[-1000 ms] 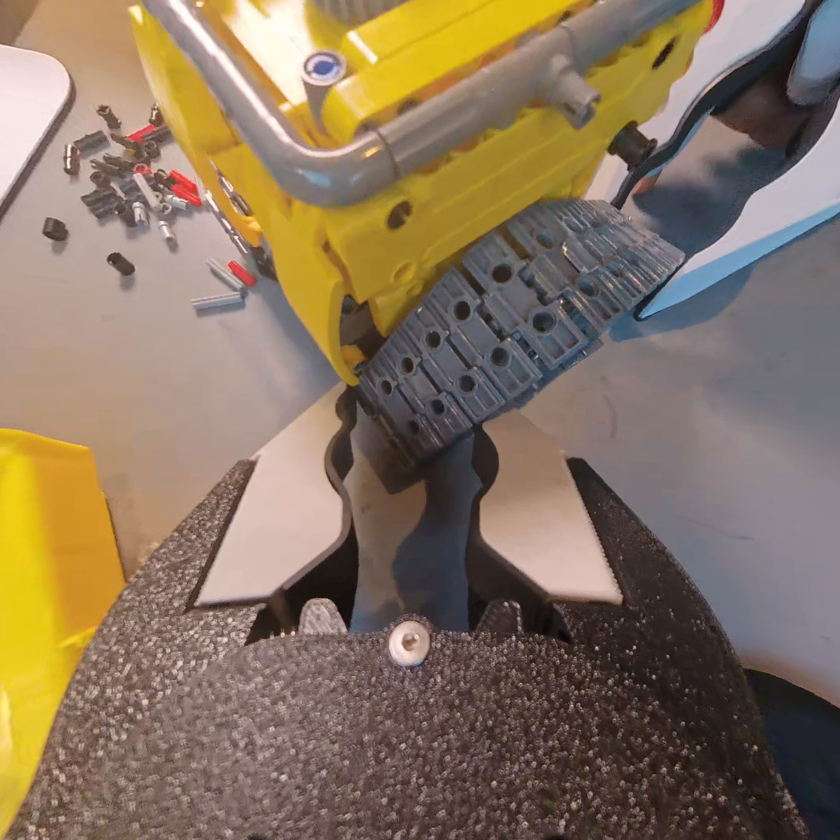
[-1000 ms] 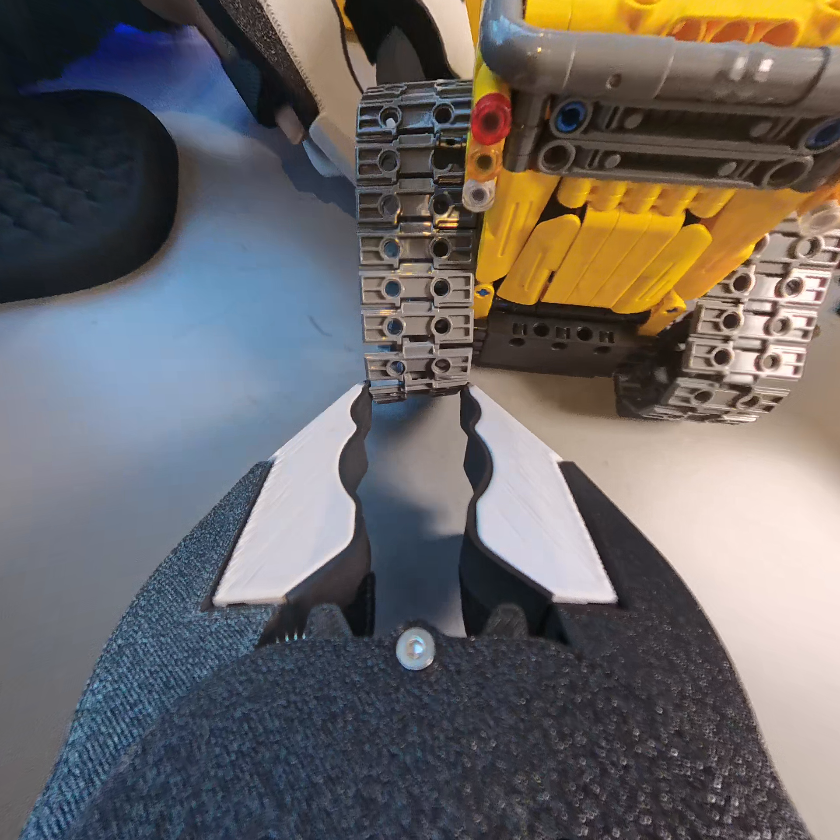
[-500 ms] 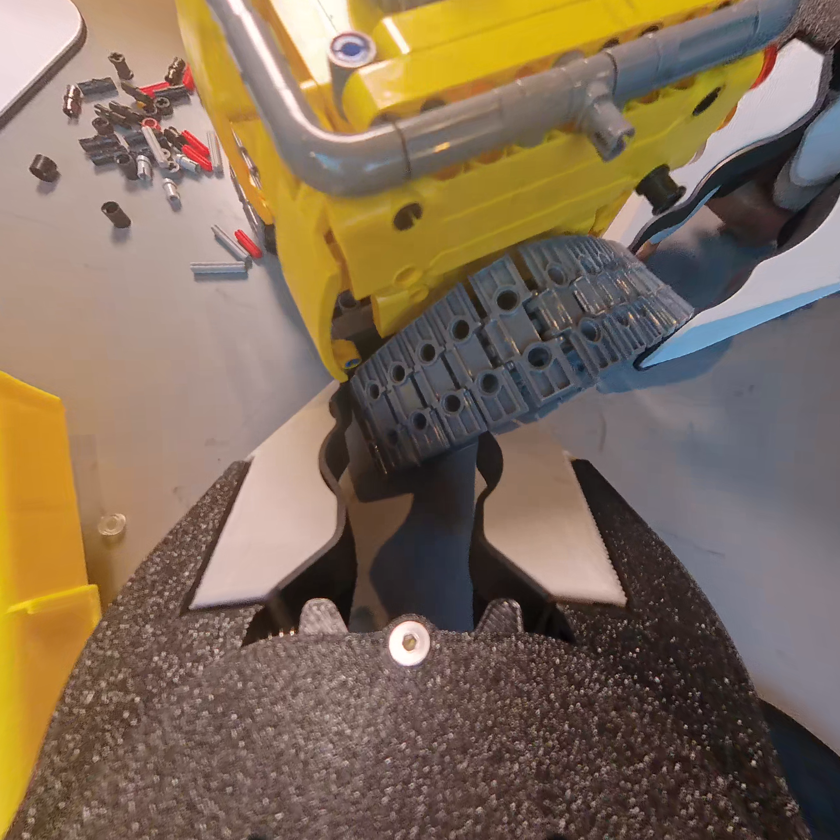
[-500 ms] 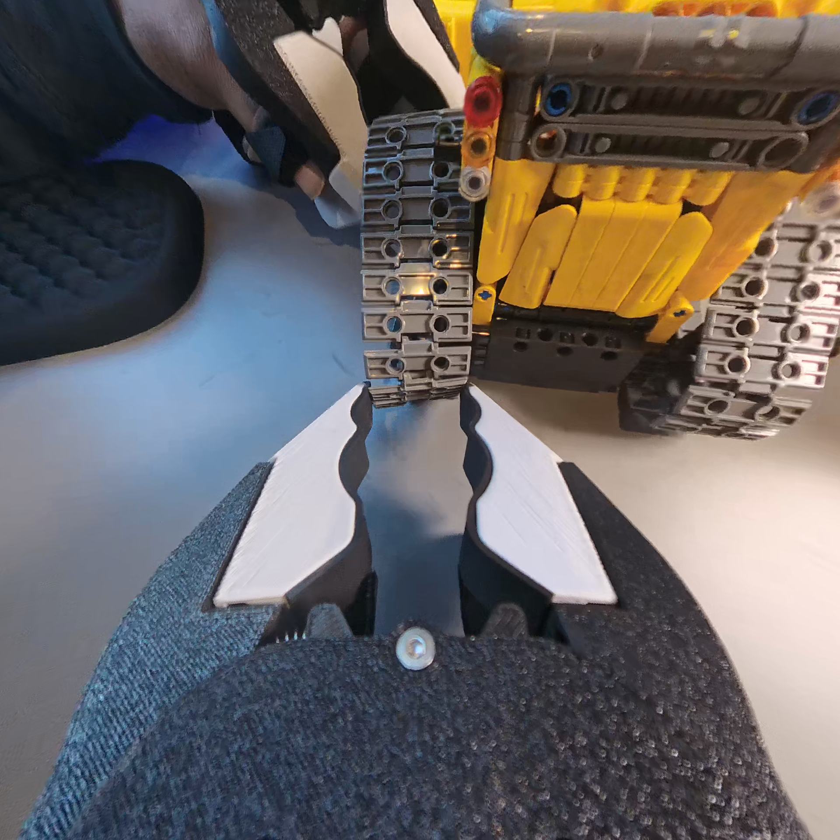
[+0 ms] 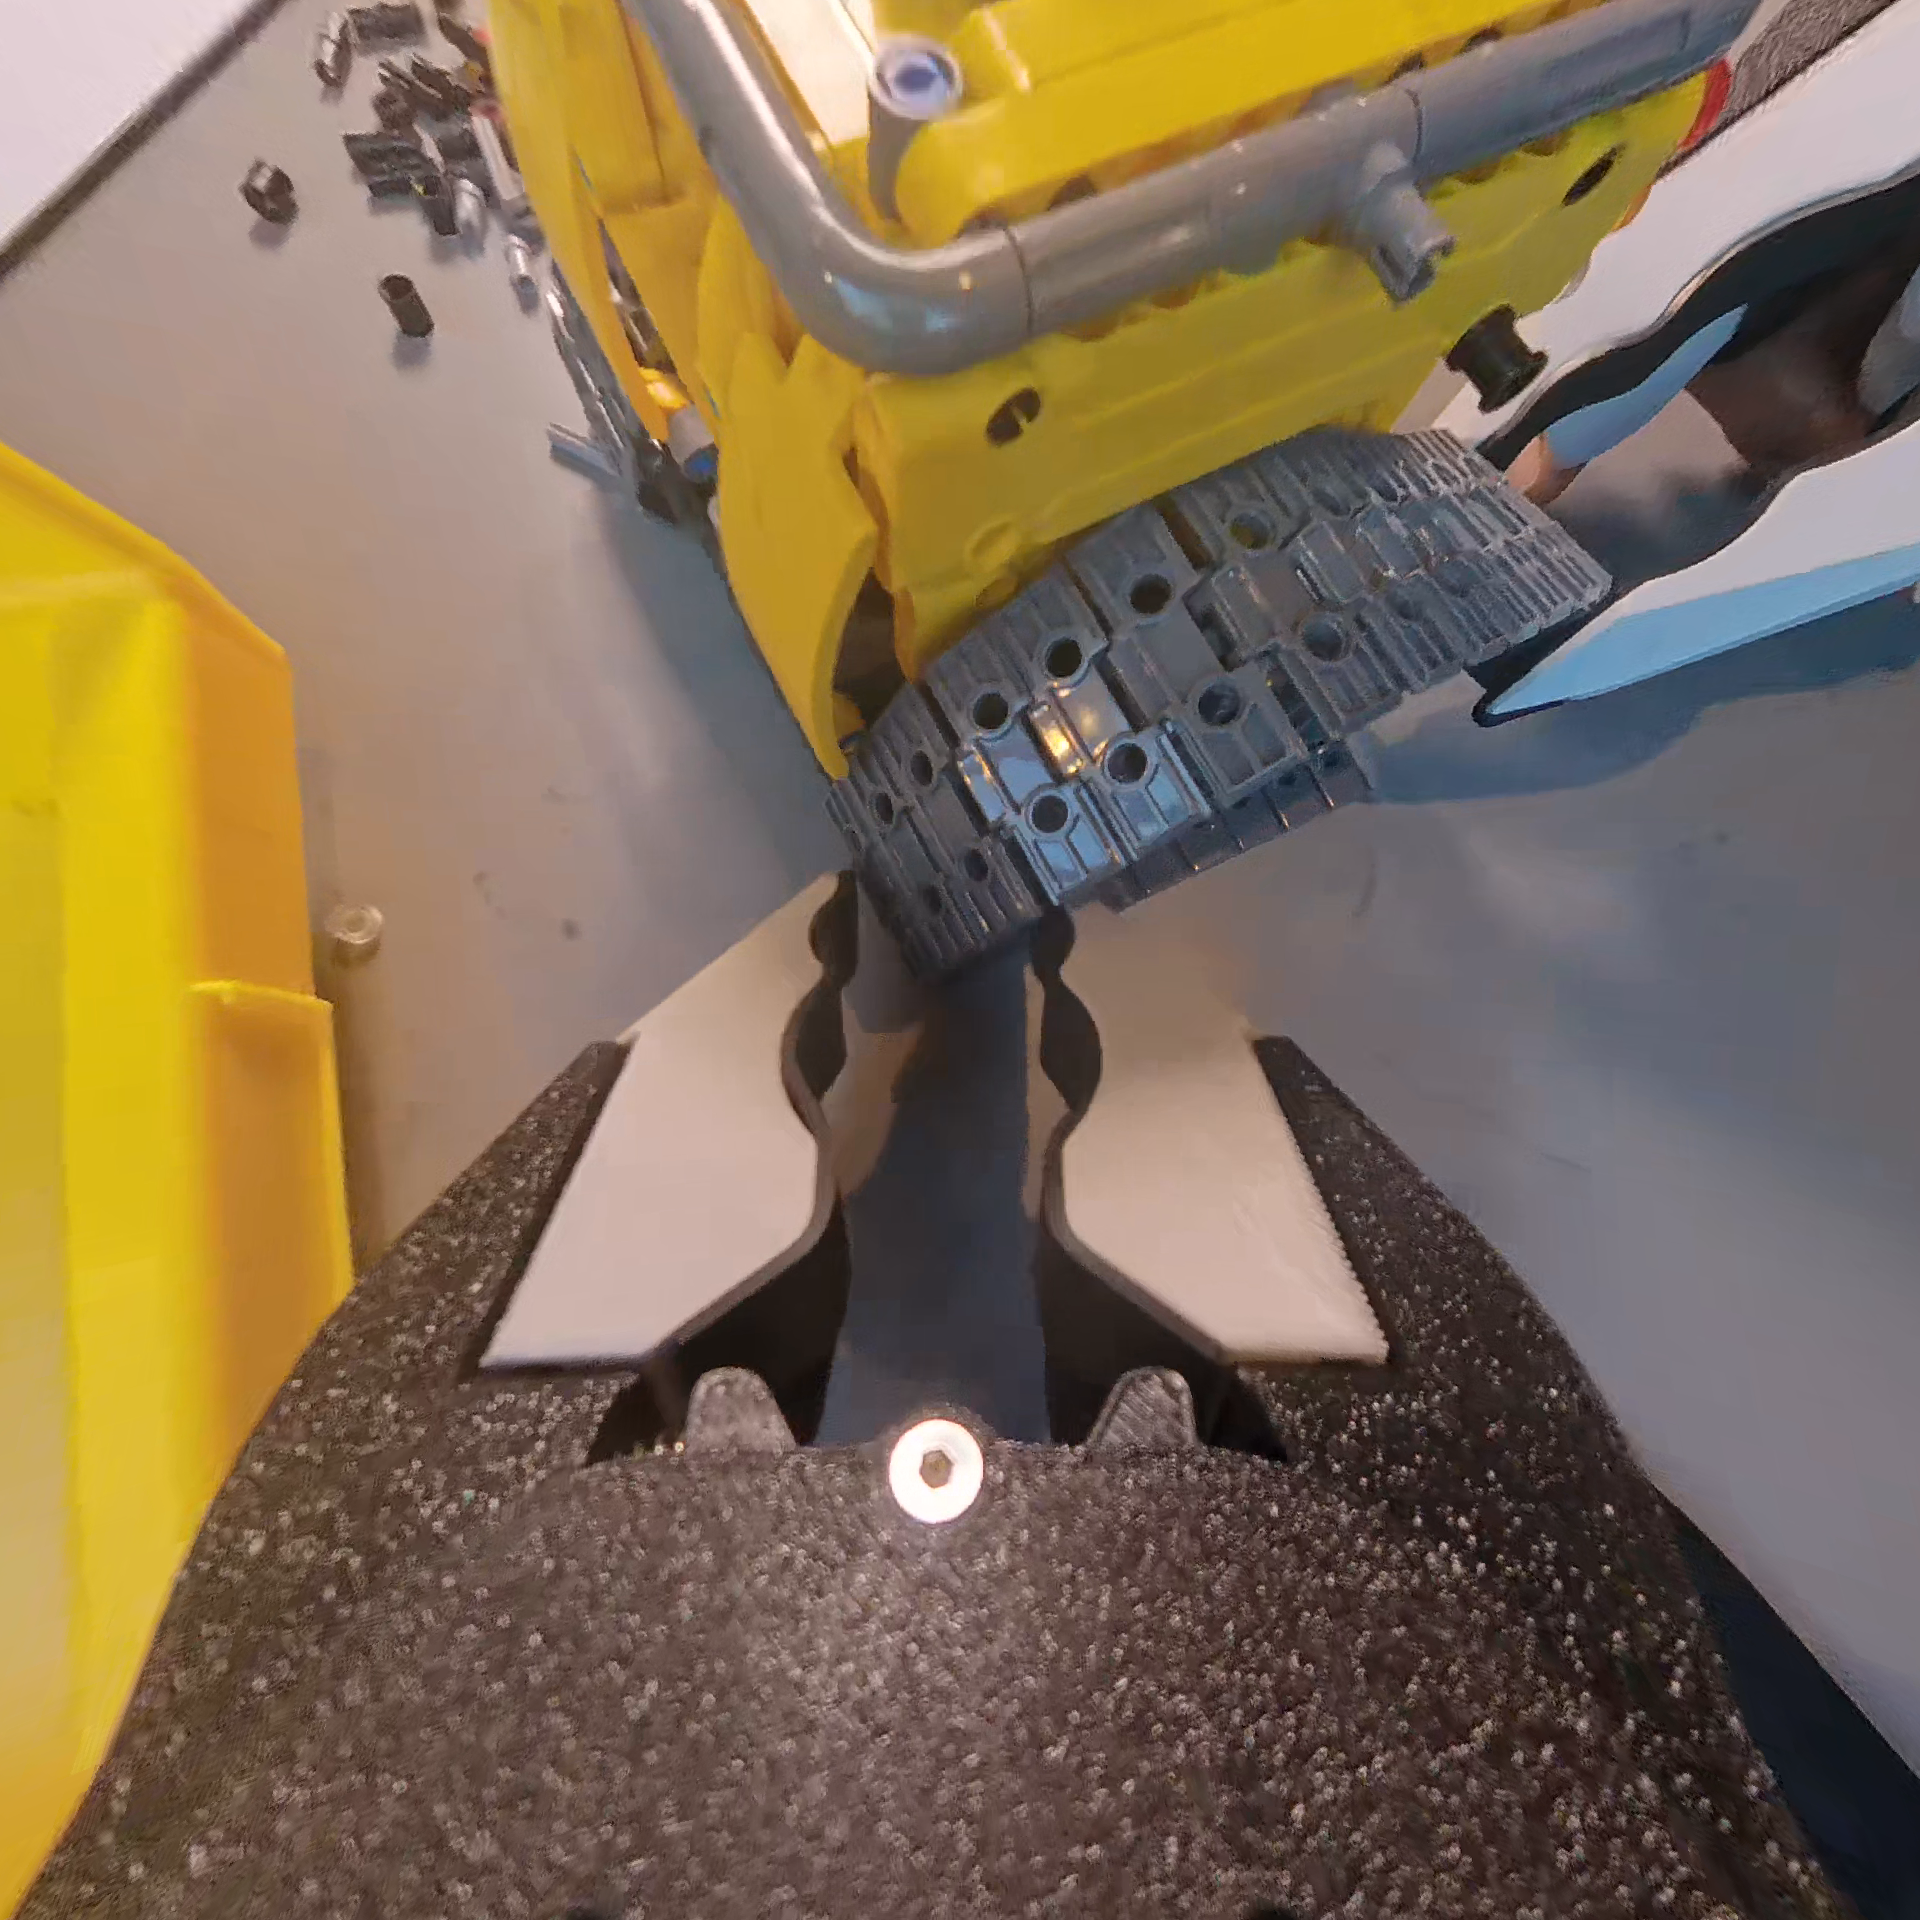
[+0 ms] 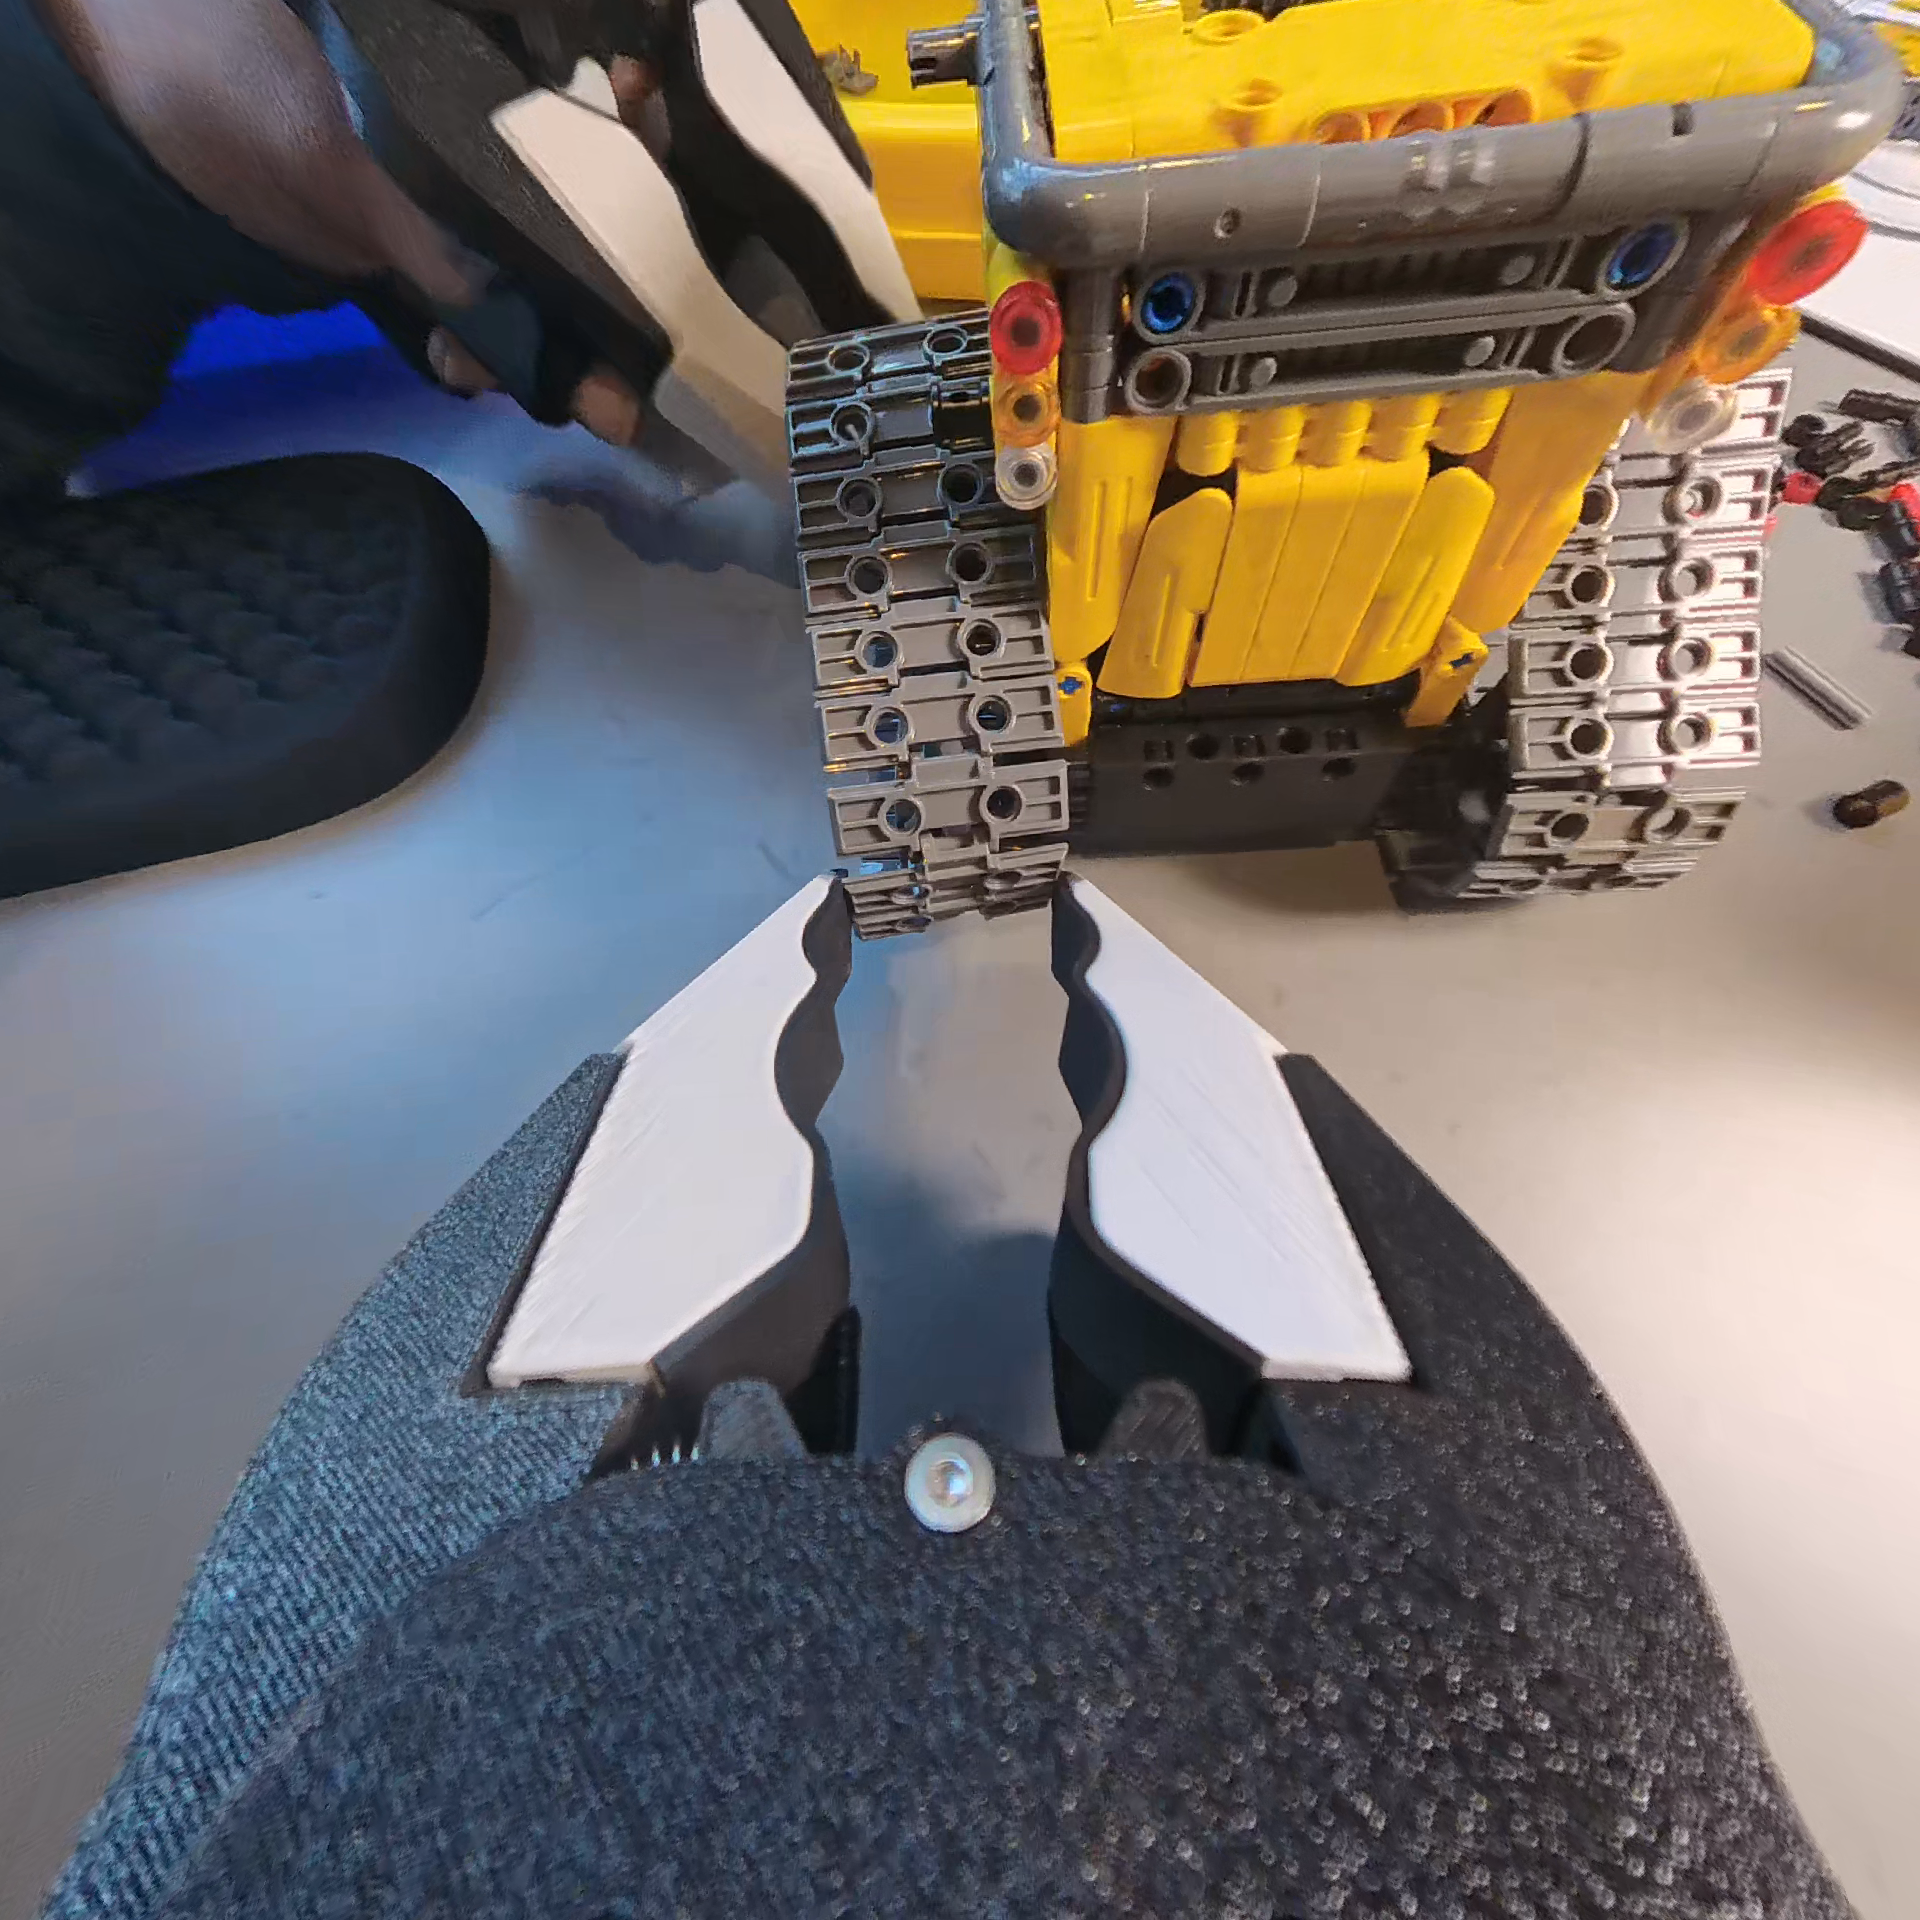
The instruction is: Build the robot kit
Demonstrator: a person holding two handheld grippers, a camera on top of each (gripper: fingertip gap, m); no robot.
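Two hand-held grippers clamp one grey track of a yellow brick-built vehicle.
Left hand-held gripper (image 5: 940, 930) and right hand-held gripper (image 6: 951, 899) apparently pinch opposite ends of the track (image 6: 930, 623); loose pins (image 5: 416, 156) lie beyond on the tabletop (image 5: 1558, 1039).

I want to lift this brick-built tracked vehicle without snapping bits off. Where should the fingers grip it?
Probably the grey track belt, fingers straddling its flat sides from either end, as both grippers do now. Its parallel sides fit the fingers; the thin grey rail looks weaker.

I seem to be at a hobby or lab workbench: a plain grey tabletop (image 5: 1558, 1039), a yellow brick-built tracked vehicle model (image 6: 1351, 520) ahead of my tool, loose small black and red connector pins (image 5: 416, 156) scattered beyond, a yellow plastic parts bin (image 5: 135, 935) beside it.
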